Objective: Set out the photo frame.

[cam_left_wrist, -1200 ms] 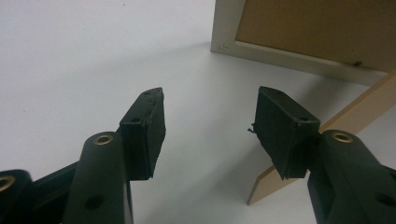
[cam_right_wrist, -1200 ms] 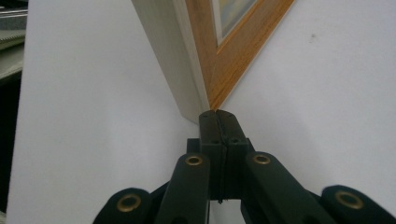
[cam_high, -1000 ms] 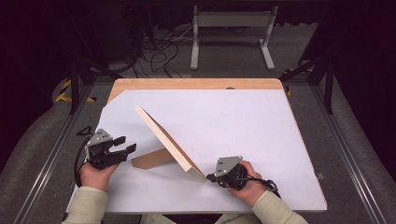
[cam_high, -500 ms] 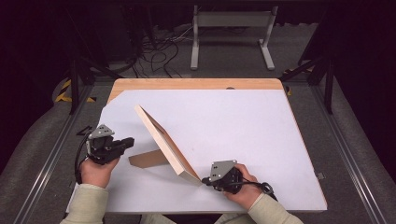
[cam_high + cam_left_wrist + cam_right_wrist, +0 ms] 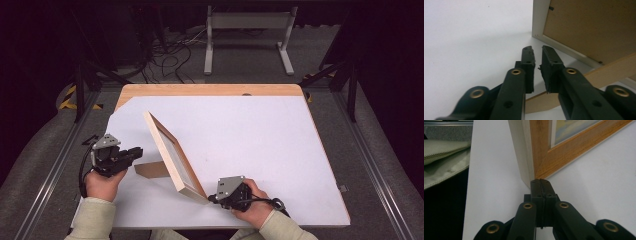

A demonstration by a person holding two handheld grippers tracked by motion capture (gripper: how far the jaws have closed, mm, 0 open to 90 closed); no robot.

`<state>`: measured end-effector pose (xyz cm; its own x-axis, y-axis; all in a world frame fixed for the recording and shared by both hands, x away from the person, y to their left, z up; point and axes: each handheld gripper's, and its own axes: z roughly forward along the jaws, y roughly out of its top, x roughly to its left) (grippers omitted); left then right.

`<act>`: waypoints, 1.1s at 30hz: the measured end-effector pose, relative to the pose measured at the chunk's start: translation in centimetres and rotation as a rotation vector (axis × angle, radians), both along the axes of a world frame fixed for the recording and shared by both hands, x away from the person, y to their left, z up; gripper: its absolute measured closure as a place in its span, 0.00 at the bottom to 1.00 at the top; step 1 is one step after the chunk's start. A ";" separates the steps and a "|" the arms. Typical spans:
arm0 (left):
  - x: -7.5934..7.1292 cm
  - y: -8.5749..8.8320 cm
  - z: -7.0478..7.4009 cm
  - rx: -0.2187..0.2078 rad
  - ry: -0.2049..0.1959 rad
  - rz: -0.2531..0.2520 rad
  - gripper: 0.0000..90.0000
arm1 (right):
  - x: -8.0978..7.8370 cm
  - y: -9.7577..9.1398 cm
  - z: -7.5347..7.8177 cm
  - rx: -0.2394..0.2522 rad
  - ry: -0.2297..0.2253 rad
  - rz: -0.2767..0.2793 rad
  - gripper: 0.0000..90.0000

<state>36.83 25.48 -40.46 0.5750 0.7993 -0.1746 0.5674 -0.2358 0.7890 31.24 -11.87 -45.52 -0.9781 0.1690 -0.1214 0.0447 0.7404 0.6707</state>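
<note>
Left gripper (image 5: 134, 151) jaws snap nearly closed then reopen slightly, empty, above the stand (image 5: 150, 170), while right gripper (image 5: 214, 198) and frame (image 5: 172, 155) corner slide lower-left.

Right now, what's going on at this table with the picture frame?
A person is standing a wooden picture frame up on the white table, using a gripper in each hand. The frame leans on its back stand. The right gripper has its jaws shut, with the tips against the frame's near bottom corner. The left gripper is behind the frame near the stand; its jaws have just been opening slightly, stand a little apart, and nothing is between them.
</note>
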 end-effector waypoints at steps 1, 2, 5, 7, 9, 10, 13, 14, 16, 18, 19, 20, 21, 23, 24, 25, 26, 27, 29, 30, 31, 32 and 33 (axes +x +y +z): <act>-0.1 0.1 -0.1 0.003 -0.004 0.002 0.85 | 0.0 0.1 0.0 0.000 0.000 0.003 1.00; -0.1 0.3 -0.1 0.003 -0.008 0.006 0.83 | 0.0 0.2 0.0 0.000 -0.001 0.005 1.00; -0.5 0.9 -0.2 -0.010 -0.016 0.020 0.80 | 0.0 0.5 0.0 0.000 -0.001 0.013 1.00; -0.8 1.2 -0.2 -0.014 -0.016 0.030 0.80 | 0.0 0.8 0.0 0.000 -0.002 0.020 1.00; -1.1 1.5 -0.3 -0.015 -0.016 0.032 0.79 | 0.0 1.2 0.0 0.000 -0.001 0.025 1.00; -1.2 1.7 -0.3 -0.013 -0.014 0.036 0.79 | 0.1 1.3 0.0 0.002 -0.003 0.031 1.00; -1.6 2.1 -0.4 -0.019 -0.012 0.046 0.78 | 0.0 1.9 0.0 0.006 -0.001 0.048 1.00; -1.7 2.2 -0.4 -0.015 -0.014 0.045 0.78 | 0.0 2.1 0.1 0.008 0.000 0.054 1.00; -1.9 2.4 -0.5 -0.024 -0.010 0.057 0.78 | 0.1 2.5 0.0 0.014 0.003 0.063 1.00; -1.9 2.6 -0.5 -0.020 -0.012 0.058 0.78 | 0.0 2.8 0.0 0.017 0.004 0.067 1.00; -1.9 2.6 -0.5 -0.024 -0.010 0.060 0.78 | 0.0 3.0 0.0 0.017 0.005 0.074 1.00; -2.0 2.6 -0.5 -0.028 -0.008 0.064 0.78 | 0.0 3.3 0.0 0.021 0.008 0.077 1.00; -1.9 2.6 -0.5 -0.020 -0.015 0.056 0.78 | 0.1 3.4 0.0 0.021 0.005 0.086 1.00; -2.0 2.5 -0.5 -0.026 -0.013 0.063 0.78 | 0.0 3.8 -0.1 0.026 0.013 0.091 1.00; -1.9 2.6 -0.5 -0.020 -0.018 0.062 0.78 | 0.0 4.0 -0.1 0.029 0.014 0.095 1.00; -1.9 2.6 -0.5 -0.025 -0.015 0.063 0.77 | 0.0 4.1 -0.1 0.031 0.014 0.094 1.00; -1.9 2.6 -0.5 -0.025 -0.017 0.063 0.77 | 0.0 4.1 -0.1 0.025 0.010 0.099 1.00; -1.9 2.6 -0.5 -0.025 -0.017 0.063 0.77 | 0.0 4.1 -0.1 0.025 0.010 0.099 1.00; -1.9 2.7 -0.4 -0.028 -0.019 0.060 0.77 | -0.1 4.1 -0.1 0.023 0.019 0.095 1.00; -1.9 2.7 -0.4 -0.031 -0.019 0.065 0.77 | -0.1 3.8 0.0 0.023 0.025 0.096 1.00; -1.9 2.8 -0.4 -0.033 -0.020 0.065 0.77 | -0.1 3.8 0.0 0.023 0.025 0.096 1.00; -1.9 2.9 -0.4 -0.032 -0.019 0.061 0.77 | 0.0 3.6 0.1 0.029 0.038 0.097 1.00; -1.9 2.9 -0.5 -0.036 -0.019 0.064 0.77 | 0.0 3.4 0.2 0.034 0.057 0.101 1.00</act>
<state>34.92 28.42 -40.94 0.5265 0.8279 -0.1934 0.5650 -0.1707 0.8072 31.20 -8.44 -45.32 -0.9955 0.0722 -0.0612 0.0095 0.7198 0.6941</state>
